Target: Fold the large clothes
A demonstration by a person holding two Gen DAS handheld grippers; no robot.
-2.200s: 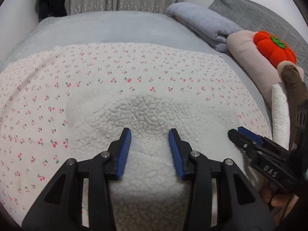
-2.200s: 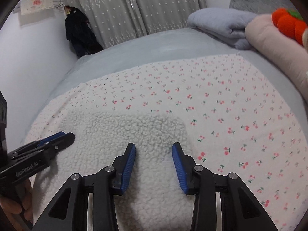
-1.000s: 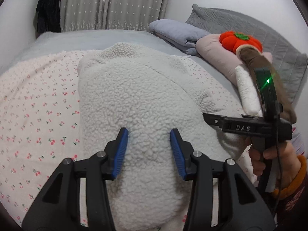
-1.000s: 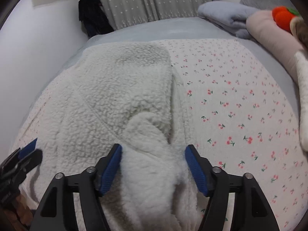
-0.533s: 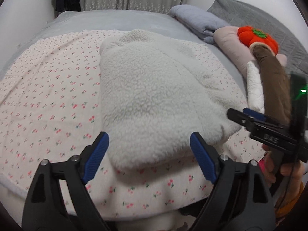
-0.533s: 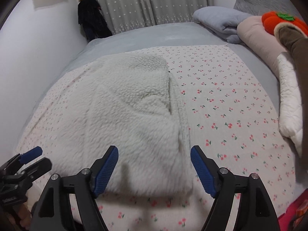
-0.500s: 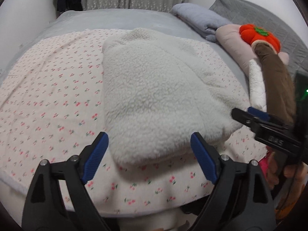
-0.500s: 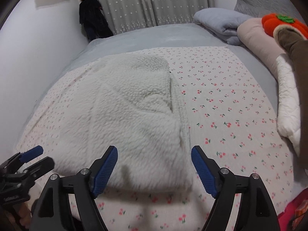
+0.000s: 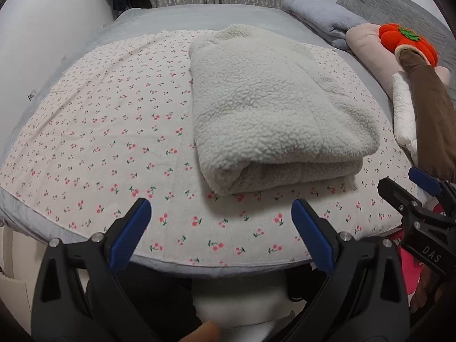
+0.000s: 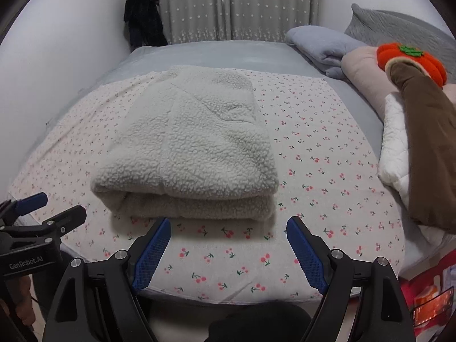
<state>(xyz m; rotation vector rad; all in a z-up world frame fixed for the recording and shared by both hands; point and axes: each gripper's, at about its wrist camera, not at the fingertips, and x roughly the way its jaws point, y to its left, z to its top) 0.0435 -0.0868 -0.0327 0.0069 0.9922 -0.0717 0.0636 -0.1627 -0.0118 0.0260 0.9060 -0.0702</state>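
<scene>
A white fleece garment (image 9: 273, 114) lies folded in a thick rectangle on the cherry-print sheet (image 9: 114, 142); it also shows in the right wrist view (image 10: 193, 148). My left gripper (image 9: 221, 222) is open and empty, held back over the bed's near edge, apart from the garment. My right gripper (image 10: 228, 242) is open and empty, just short of the garment's folded near edge. The right gripper also shows at the right of the left wrist view (image 9: 410, 193), and the left gripper at the left of the right wrist view (image 10: 42, 213).
Pillows and bedding (image 10: 322, 48) lie at the bed's far right, with an orange pumpkin plush (image 10: 413, 57) and a brown plush (image 10: 427, 131) over a white quilted pad (image 10: 396, 148). Grey curtains (image 10: 228, 5) and a dark hanging garment (image 10: 142, 14) are behind. Wall on the left.
Both grippers let go of the fleece garment, opened wide and drew back toward the near edge of the bed. The garment now lies folded on the sheet.
</scene>
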